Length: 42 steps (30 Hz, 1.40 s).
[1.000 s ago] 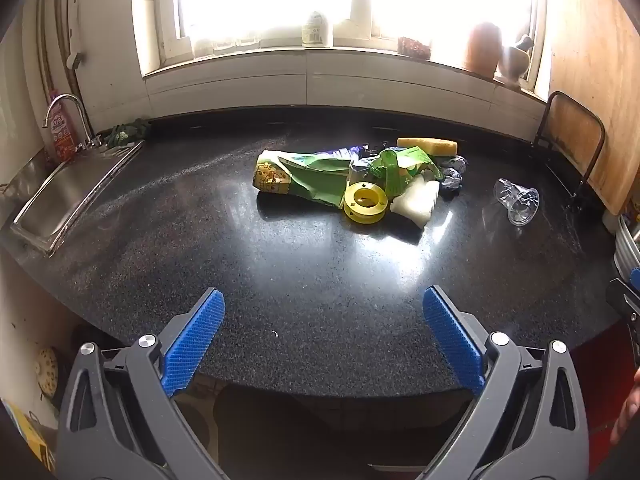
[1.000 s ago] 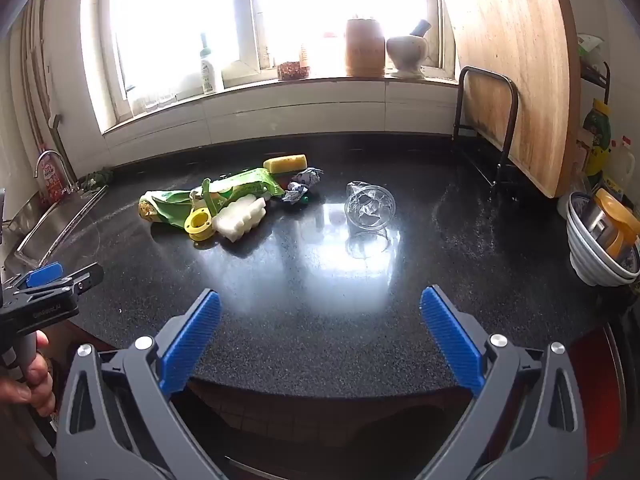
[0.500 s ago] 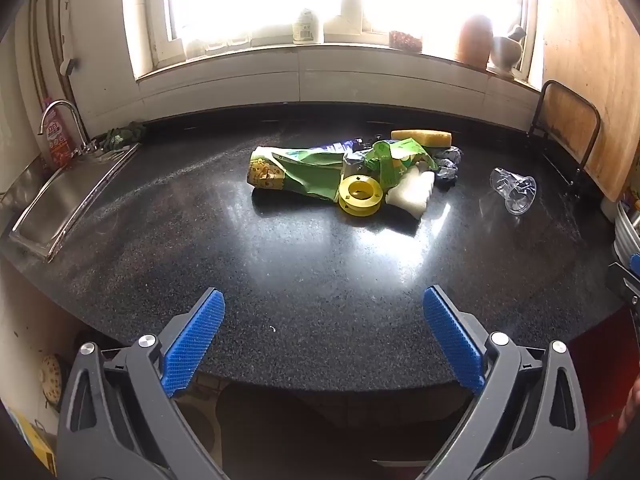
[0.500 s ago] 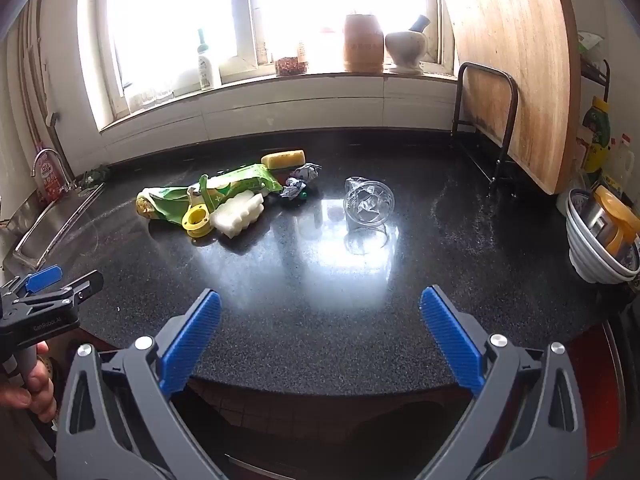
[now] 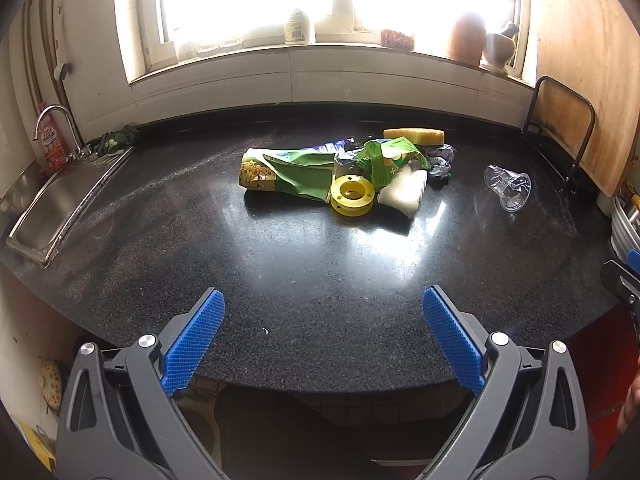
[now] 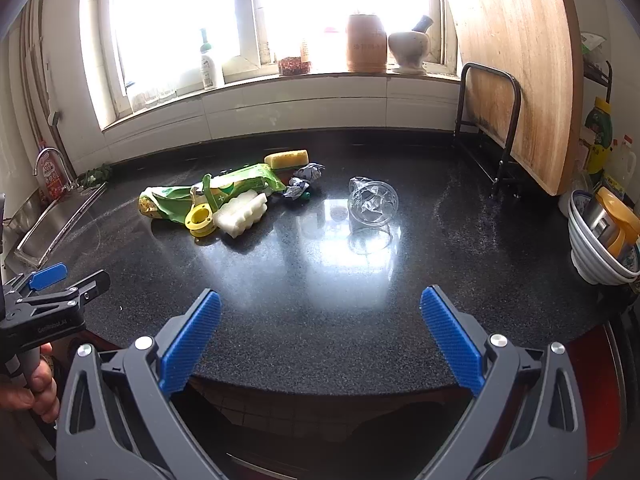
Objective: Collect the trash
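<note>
A heap of trash lies mid-counter: a green snack bag (image 5: 292, 170) (image 6: 224, 190), a yellow tape ring (image 5: 353, 194) (image 6: 199, 217), a white foam piece (image 5: 402, 196) (image 6: 241, 213), a yellow sponge (image 5: 414, 135) (image 6: 287, 159) and crumpled wrappers (image 5: 440, 160) (image 6: 306, 178). A clear crushed plastic cup (image 5: 509, 186) (image 6: 372, 203) lies on its side to the right of the heap. My left gripper (image 5: 322, 338) is open and empty over the counter's front edge. My right gripper (image 6: 320, 338) is also open and empty at the front edge, to the right of the left one (image 6: 56, 292).
A steel sink (image 5: 48, 208) with a tap is at the left end. A wooden board (image 6: 516, 68) leans in a black rack at the right. Stacked bowls (image 6: 600, 240) stand at the far right. Bottles and jars line the windowsill.
Both grippers have drifted slightly forward and upward over the counter edge, so the trash sits a little lower in view. Both jaws stay open.
</note>
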Each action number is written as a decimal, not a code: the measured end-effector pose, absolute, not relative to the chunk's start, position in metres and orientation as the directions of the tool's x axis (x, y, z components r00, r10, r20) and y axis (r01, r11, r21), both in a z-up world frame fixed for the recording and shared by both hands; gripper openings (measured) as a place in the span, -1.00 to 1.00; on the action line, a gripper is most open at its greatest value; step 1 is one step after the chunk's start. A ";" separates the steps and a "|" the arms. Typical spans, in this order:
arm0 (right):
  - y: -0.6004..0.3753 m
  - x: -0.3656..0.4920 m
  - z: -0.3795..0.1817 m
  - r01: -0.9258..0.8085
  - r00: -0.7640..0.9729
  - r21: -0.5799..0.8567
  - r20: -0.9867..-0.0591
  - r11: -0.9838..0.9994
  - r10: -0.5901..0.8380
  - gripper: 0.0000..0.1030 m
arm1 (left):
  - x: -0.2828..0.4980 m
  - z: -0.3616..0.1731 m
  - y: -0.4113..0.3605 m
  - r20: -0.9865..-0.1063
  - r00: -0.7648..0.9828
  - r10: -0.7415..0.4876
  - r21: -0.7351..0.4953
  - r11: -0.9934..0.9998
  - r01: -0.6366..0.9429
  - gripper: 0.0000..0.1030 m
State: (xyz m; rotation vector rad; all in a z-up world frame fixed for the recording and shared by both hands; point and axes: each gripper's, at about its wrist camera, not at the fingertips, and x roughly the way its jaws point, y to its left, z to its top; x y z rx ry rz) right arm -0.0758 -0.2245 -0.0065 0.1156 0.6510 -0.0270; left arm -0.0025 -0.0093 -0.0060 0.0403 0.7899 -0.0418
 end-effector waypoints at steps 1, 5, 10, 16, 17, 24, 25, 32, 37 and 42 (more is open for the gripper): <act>-0.225 -0.076 -0.007 0.062 0.794 0.099 -0.608 0.993 0.011 0.89 | -0.002 -0.006 -0.010 -0.711 0.702 -0.022 0.022 0.998 0.054 0.87; -0.224 -0.075 -0.006 0.062 0.793 0.100 -0.609 0.993 0.012 0.89 | -0.003 -0.006 -0.011 -0.712 0.702 -0.026 0.023 0.998 0.060 0.87; -0.224 -0.077 -0.006 0.059 0.792 0.099 -0.611 0.993 0.013 0.89 | -0.003 -0.006 -0.013 -0.712 0.702 -0.030 0.023 0.998 0.066 0.87; -0.223 -0.075 -0.007 0.060 0.791 0.100 -0.612 0.993 0.014 0.89 | -0.003 -0.006 -0.013 -0.711 0.703 -0.030 0.023 0.998 0.066 0.87; -0.223 -0.075 -0.007 0.060 0.791 0.100 -0.612 0.993 0.014 0.89 | -0.003 -0.006 -0.013 -0.711 0.703 -0.029 0.024 0.998 0.066 0.87; -0.223 -0.075 -0.006 0.058 0.791 0.099 -0.612 0.993 0.015 0.89 | -0.004 -0.005 -0.013 -0.709 0.704 -0.029 0.026 0.997 0.068 0.87; -0.223 -0.075 -0.006 0.058 0.791 0.100 -0.612 0.993 0.015 0.89 | -0.004 -0.005 -0.013 -0.709 0.704 -0.030 0.026 0.997 0.068 0.87; -0.223 -0.076 -0.006 0.058 0.791 0.100 -0.611 0.993 0.015 0.89 | -0.006 -0.005 -0.013 -0.708 0.706 -0.031 0.026 0.997 0.071 0.87; -0.223 -0.076 -0.007 0.059 0.791 0.100 -0.612 0.993 0.015 0.89 | -0.006 -0.004 -0.014 -0.708 0.705 -0.031 0.029 0.997 0.073 0.87; -0.223 -0.076 -0.007 0.058 0.792 0.100 -0.611 0.993 0.016 0.89 | -0.007 -0.004 -0.014 -0.707 0.706 -0.032 0.031 0.997 0.076 0.87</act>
